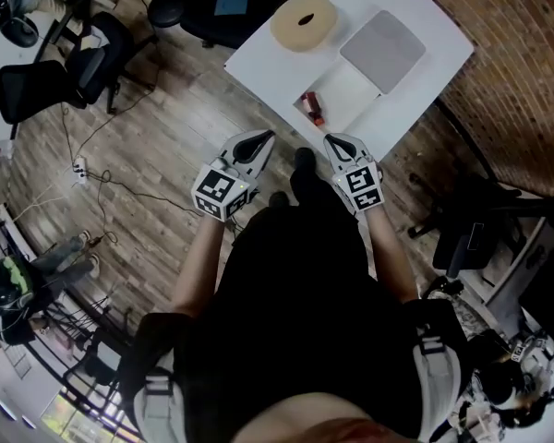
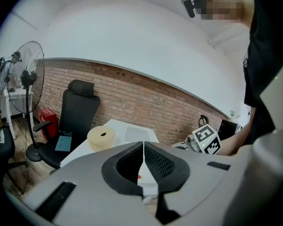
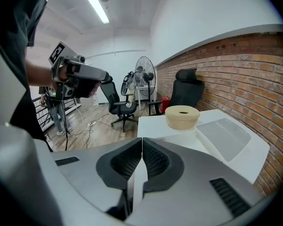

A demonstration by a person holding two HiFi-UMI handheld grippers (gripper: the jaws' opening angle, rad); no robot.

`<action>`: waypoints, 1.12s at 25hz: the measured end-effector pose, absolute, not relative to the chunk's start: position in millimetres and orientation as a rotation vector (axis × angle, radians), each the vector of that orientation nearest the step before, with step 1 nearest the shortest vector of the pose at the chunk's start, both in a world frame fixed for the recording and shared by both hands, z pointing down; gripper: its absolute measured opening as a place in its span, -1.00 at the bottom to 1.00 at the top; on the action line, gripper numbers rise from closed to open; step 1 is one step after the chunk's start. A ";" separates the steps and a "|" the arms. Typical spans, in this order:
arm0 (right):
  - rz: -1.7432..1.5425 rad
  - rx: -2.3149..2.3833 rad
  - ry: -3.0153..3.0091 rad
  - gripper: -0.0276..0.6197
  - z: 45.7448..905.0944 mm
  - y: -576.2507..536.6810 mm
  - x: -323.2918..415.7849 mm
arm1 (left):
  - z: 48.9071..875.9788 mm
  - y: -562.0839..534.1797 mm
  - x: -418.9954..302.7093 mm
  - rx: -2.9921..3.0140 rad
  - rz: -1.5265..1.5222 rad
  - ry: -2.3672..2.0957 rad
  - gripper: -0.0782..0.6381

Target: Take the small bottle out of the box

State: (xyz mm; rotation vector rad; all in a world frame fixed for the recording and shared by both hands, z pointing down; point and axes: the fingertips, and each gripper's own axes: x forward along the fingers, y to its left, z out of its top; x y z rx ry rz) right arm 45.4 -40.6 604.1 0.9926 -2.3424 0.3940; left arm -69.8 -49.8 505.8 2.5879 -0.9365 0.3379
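A white table (image 1: pixel 258 58) stands ahead of me on the wooden floor. On it lies an open white box (image 1: pixel 349 95), and a small red bottle (image 1: pixel 312 108) with a dark cap sits at the box's near left edge. My left gripper (image 1: pixel 262 137) hovers over the floor short of the table, its jaws shut and empty (image 2: pixel 144 144). The right gripper (image 1: pixel 333 140) is level with it, just short of the table's near edge, and is also shut with nothing in it (image 3: pixel 142 140). A sliver of red, the bottle (image 2: pixel 139 177), shows below the left jaws.
A beige roll (image 1: pixel 304 21) and a grey lid (image 1: pixel 383 49) lie further back on the table. Black office chairs stand behind the table (image 1: pixel 208 7), at the left (image 1: pixel 74 72) and at the right (image 1: pixel 475 233). Cables and a power strip (image 1: pixel 80 168) lie on the floor. A brick wall (image 1: pixel 517 81) runs behind.
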 end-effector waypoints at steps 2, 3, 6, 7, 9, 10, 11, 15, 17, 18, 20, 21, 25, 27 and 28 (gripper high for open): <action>0.400 0.965 -2.345 -0.91 608.5 -46.0 44.7 | 503.8 -55.1 -69.1 2.579 0.337 -0.956 -0.71; 0.400 0.949 -2.346 -0.91 610.8 -49.1 43.3 | 502.5 -58.0 -69.8 2.575 0.335 -0.967 -0.71; 0.408 0.894 -2.349 -0.91 620.8 -58.1 36.8 | 500.2 -66.3 -75.0 2.563 0.334 -1.002 -0.71; 0.413 0.874 -2.348 -0.91 625.8 -60.1 35.2 | 500.0 -69.0 -76.2 2.556 0.335 -1.015 -0.71; 0.418 0.839 -2.342 -0.91 636.2 -63.6 36.1 | 498.9 -75.0 -74.7 2.550 0.333 -1.038 -0.71; 0.417 0.827 -2.339 -0.91 640.4 -65.9 38.4 | 497.6 -78.6 -72.6 2.549 0.330 -1.050 -0.71; 0.418 0.819 -2.337 -0.90 643.5 -68.6 40.7 | 496.0 -82.3 -70.5 2.549 0.328 -1.062 -0.71; 0.416 0.779 -2.345 -0.90 652.5 -74.6 42.7 | 495.5 -91.4 -66.9 2.545 0.329 -1.105 -0.71; 0.405 0.749 -2.347 -0.90 657.2 -78.9 43.0 | 497.3 -96.0 -64.8 2.536 0.325 -1.121 -0.71; 0.400 0.741 -2.347 -0.90 658.9 -82.8 44.0 | 497.6 -98.8 -63.3 2.532 0.323 -1.127 -0.71; 0.397 0.739 -2.347 -0.90 660.6 -94.7 46.5 | 497.1 -105.6 -60.5 2.527 0.321 -1.137 -0.71; 0.398 0.742 -2.350 -0.89 661.0 -100.9 47.4 | 497.1 -108.4 -59.4 2.525 0.320 -1.141 -0.71; 0.398 0.747 -2.369 -0.88 665.4 -115.6 49.5 | 499.3 -108.9 -55.7 2.517 0.322 -1.154 -0.71; 0.418 0.748 -2.375 -0.88 669.1 -120.1 47.7 | 499.5 -108.6 -56.4 2.509 0.326 -1.168 -0.71; 0.424 0.747 -2.372 -0.87 672.0 -121.5 46.4 | 499.8 -108.7 -57.9 2.503 0.326 -1.177 -0.71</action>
